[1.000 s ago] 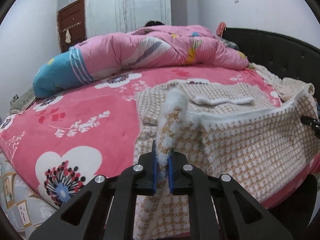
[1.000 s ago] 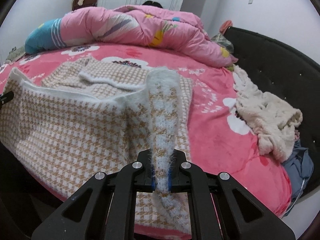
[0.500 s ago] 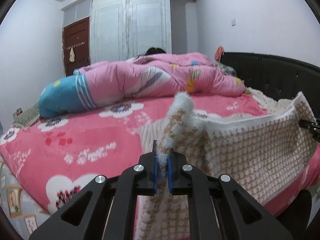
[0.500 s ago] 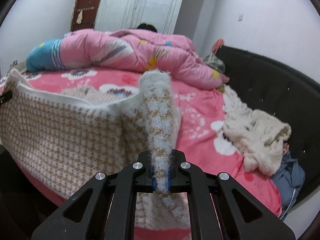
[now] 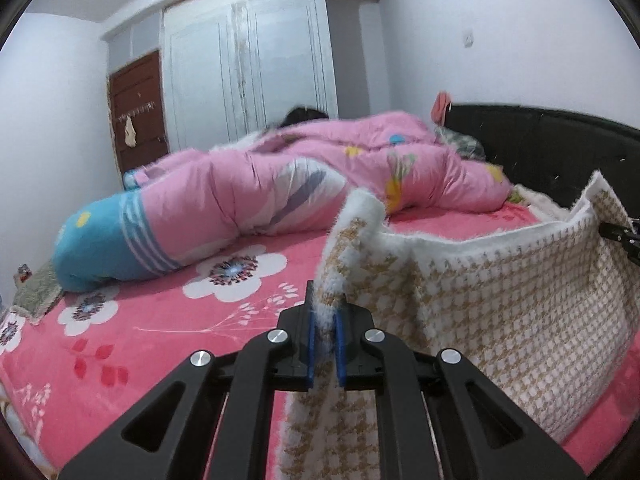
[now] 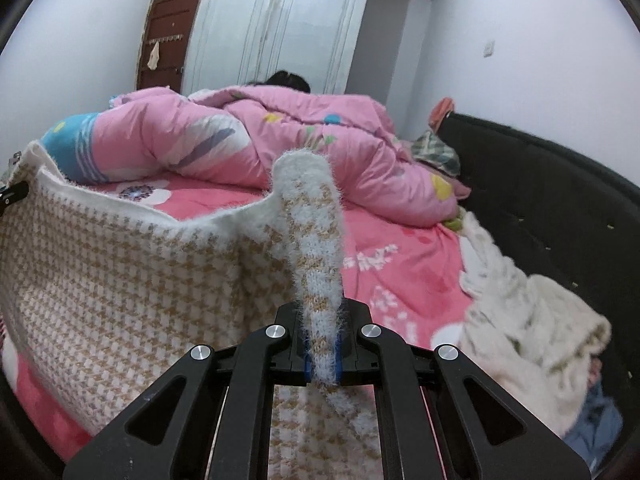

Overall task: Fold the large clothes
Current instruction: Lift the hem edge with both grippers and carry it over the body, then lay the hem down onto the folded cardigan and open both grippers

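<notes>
left claw: left gripper (image 5: 323, 338) clamped tight on a bunched corner of the sweater (image 5: 500, 304); blue pads pinch the fuzzy white edge, and fabric sticks up above the jaws and hangs down below them
right claw: right gripper (image 6: 322, 354) clamped on the other bunched corner of the sweater (image 6: 120, 276); the knit rises in a thick roll above the jaws, with a tail hanging under them
gap: both claws closed down to the cloth's thickness, no open space visible
other claw seen: right gripper tip (image 5: 620, 238) shows at the right edge of the left view, left gripper tip (image 6: 12, 194) at the left edge of the right view, each at a top corner of the sweater
sweater: tan and white houndstooth knit with white fuzzy trim, stretched between the two claws, top edge sagging a little in the middle; held up over the near edge of the bed, lower part drapes down, can't tell if it touches the bed
bed: pink floral blanket (image 5: 160, 320) covers it, black padded headboard (image 6: 560, 200) along the right edge
quilt: pink quilt (image 5: 300, 184) with a blue striped end bunched across the far side of the bed, dark hair showing behind it
right edge of bed: cream fleecy garment (image 6: 532, 320) heaped against the headboard, blue cloth (image 6: 600, 428) below it
room: white wardrobe (image 5: 248, 64) and brown door (image 5: 138, 108) on the far wall
</notes>
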Demonstrator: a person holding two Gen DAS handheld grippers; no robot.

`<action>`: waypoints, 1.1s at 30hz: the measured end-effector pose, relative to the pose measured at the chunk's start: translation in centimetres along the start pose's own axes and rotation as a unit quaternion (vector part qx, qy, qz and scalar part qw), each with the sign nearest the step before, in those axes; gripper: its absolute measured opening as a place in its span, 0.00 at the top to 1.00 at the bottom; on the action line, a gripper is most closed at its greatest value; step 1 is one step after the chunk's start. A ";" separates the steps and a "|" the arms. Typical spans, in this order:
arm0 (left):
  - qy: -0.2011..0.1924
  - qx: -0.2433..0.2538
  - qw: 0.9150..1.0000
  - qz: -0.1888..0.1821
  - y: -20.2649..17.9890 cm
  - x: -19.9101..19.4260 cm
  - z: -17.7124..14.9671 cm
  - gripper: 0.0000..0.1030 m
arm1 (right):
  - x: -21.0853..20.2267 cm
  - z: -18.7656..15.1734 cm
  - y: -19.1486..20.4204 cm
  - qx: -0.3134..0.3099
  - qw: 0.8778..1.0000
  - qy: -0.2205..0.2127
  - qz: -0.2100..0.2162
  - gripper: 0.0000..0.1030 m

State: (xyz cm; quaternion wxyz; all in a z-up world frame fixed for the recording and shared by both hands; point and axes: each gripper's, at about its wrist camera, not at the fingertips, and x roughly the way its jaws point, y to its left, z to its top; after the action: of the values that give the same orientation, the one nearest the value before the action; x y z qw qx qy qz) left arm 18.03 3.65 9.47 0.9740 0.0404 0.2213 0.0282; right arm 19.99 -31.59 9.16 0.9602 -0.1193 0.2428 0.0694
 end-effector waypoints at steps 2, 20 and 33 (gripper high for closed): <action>0.038 -0.006 0.999 -0.007 0.6 4.2 0.3 0.93 | 3.9 0.4 -0.1 0.006 1.000 0.025 0.014 0.95; 0.150 -0.158 0.969 -0.119 6.0 16.5 -0.9 0.51 | 13.2 -0.2 -2.5 0.144 0.966 0.110 0.187 0.46; 0.193 -0.277 0.940 -0.052 11.5 18.5 -2.7 0.50 | 15.6 -4.7 -12.4 0.332 0.922 0.162 0.114 0.49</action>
State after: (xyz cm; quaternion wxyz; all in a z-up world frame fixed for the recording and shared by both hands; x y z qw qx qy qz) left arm 33.06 16.66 0.15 0.8854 -0.2487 0.3902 0.0451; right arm 33.87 -43.60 -0.01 0.8778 0.2255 0.4161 0.0734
